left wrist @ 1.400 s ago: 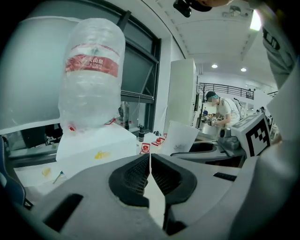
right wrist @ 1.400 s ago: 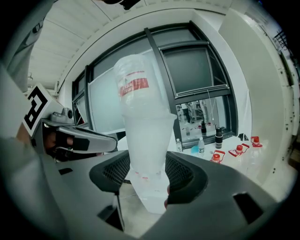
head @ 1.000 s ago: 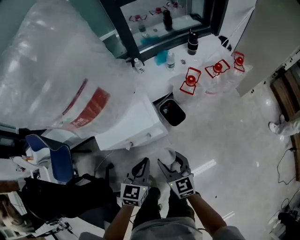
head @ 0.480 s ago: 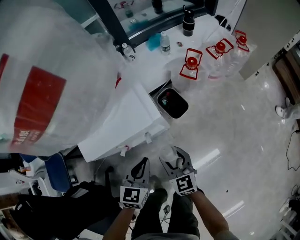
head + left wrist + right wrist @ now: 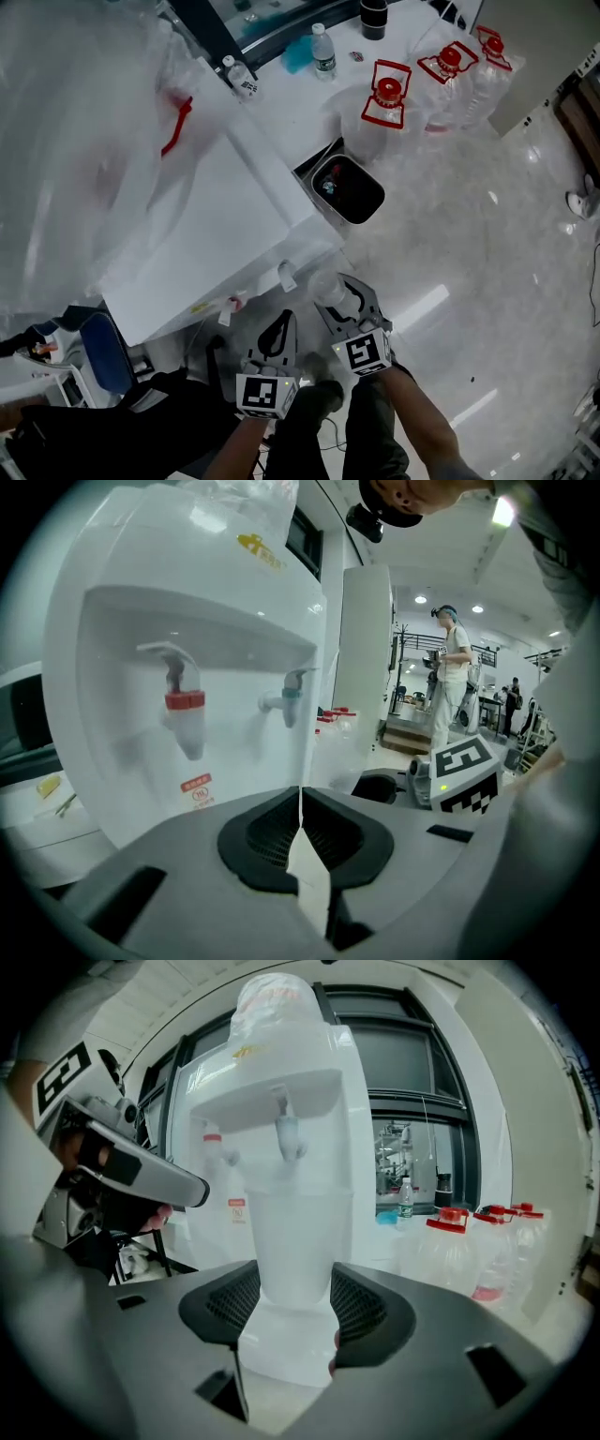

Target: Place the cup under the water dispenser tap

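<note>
A clear plastic cup (image 5: 298,1241) stands upright between the pads of my right gripper (image 5: 298,1312), which is shut on it. In the head view the cup (image 5: 330,289) and right gripper (image 5: 339,298) hover just in front of the white water dispenser (image 5: 216,225), right of its taps. The dispenser's red tap (image 5: 184,714) and blue tap (image 5: 287,697) hang in its recess. In the right gripper view the blue tap (image 5: 285,1132) shows above and behind the cup. My left gripper (image 5: 300,806) is shut on nothing, left of the right one (image 5: 279,328).
A black bin (image 5: 348,187) sits on the floor right of the dispenser. Water jugs with red caps (image 5: 386,94) stand behind it. A blue chair (image 5: 103,354) is at the left. A person (image 5: 455,686) stands far off. Glossy floor (image 5: 469,281) lies to the right.
Both grippers have sunk toward the level of the taps, and the dispenser now fills more of the head view. The cup stays in the right gripper; the left stays shut.
</note>
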`<action>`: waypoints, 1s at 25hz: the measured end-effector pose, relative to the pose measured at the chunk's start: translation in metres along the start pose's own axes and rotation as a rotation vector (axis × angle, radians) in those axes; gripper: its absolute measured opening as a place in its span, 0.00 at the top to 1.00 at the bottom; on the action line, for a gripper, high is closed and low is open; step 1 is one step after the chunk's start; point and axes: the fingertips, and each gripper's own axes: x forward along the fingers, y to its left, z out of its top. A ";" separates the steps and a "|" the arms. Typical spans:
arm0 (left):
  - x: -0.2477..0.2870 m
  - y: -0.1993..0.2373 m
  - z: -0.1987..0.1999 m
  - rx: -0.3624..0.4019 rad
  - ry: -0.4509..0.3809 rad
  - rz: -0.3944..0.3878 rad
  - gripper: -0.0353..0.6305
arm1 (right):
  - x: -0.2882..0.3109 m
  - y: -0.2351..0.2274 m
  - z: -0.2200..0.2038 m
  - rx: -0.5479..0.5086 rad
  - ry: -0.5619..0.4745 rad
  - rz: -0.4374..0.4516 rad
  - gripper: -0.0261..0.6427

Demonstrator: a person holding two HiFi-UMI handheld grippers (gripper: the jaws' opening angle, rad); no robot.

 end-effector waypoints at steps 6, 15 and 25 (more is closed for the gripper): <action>0.014 0.006 -0.024 -0.003 -0.003 -0.002 0.93 | 0.039 0.005 -0.032 -0.041 -0.014 0.006 0.61; 0.022 0.019 -0.045 0.004 -0.008 0.002 0.93 | 0.076 0.016 -0.059 -0.079 -0.012 0.014 0.61; 0.027 0.021 -0.054 -0.004 -0.014 0.000 0.93 | 0.103 0.019 -0.073 -0.077 -0.022 0.013 0.61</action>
